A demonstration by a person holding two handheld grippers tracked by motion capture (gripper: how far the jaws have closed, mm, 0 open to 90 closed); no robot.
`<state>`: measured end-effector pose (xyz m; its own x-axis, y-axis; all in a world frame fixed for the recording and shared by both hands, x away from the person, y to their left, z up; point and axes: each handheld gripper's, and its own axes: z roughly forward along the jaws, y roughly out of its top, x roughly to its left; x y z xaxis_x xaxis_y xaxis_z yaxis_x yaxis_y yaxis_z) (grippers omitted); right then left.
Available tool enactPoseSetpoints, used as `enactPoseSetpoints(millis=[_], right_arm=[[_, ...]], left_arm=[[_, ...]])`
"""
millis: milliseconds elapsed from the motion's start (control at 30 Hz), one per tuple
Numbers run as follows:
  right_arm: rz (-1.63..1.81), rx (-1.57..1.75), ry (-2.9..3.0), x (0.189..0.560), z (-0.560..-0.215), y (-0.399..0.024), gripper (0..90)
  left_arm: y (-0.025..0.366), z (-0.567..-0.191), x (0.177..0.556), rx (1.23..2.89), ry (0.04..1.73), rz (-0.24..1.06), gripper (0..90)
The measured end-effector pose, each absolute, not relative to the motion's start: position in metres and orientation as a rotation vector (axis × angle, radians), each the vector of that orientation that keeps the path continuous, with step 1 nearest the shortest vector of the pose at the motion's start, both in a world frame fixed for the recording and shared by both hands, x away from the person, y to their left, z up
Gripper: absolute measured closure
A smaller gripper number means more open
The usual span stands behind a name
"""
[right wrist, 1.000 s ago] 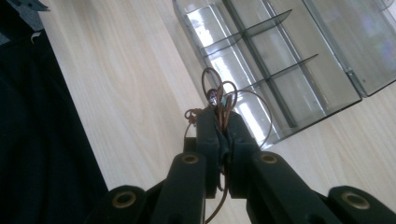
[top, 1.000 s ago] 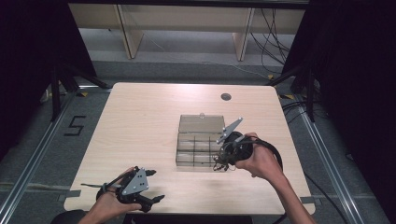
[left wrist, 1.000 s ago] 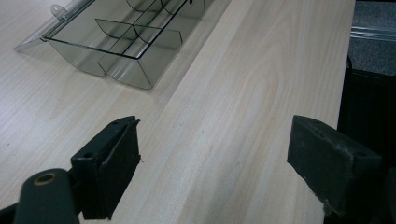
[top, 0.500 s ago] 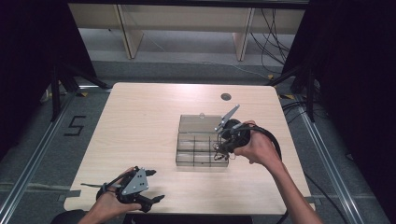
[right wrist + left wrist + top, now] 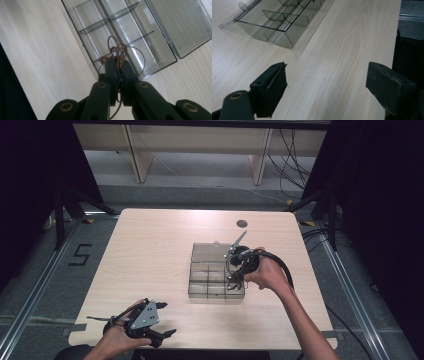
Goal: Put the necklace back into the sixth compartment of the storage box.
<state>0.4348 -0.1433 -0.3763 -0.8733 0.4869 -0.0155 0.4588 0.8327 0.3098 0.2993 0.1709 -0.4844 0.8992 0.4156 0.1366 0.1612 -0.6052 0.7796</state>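
So the right gripper has its 2 jaws pinched together on a little tangle of thin brown wire, loops sticking out past the tips and a strand trailing back between the jaws. It's hanging right over the near-right end of the clear plastic compartment box, which sits about mid-table with its lid flipped open flat on the far side. The compartments I can see look empty. In the high view the right hand is at the box's right edge. The left gripper is well apart from all that, at the near-left edge of the wooden table, jaws wide apart with nothing between them.
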Motion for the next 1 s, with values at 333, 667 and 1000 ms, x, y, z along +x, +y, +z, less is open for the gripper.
enactPoseSetpoints(millis=[333, 667, 1000], right_arm=[[0.394, 0.786, 2.972, 0.448, -0.400, -0.135, 86.9], [0.381, 0.806, 2.982, 0.454, -0.410, -0.140, 86.8], [0.335, 0.795, 3.012, 0.459, -0.422, -0.141, 86.8]], left_arm=[[0.172, -0.483, 0.300, 2.232, 0.402, 0.399, 16.3], [0.170, -0.484, 0.300, 2.220, 0.389, 0.399, 16.3], [0.169, -0.485, 0.298, 2.207, 0.415, 0.382, 16.3]])
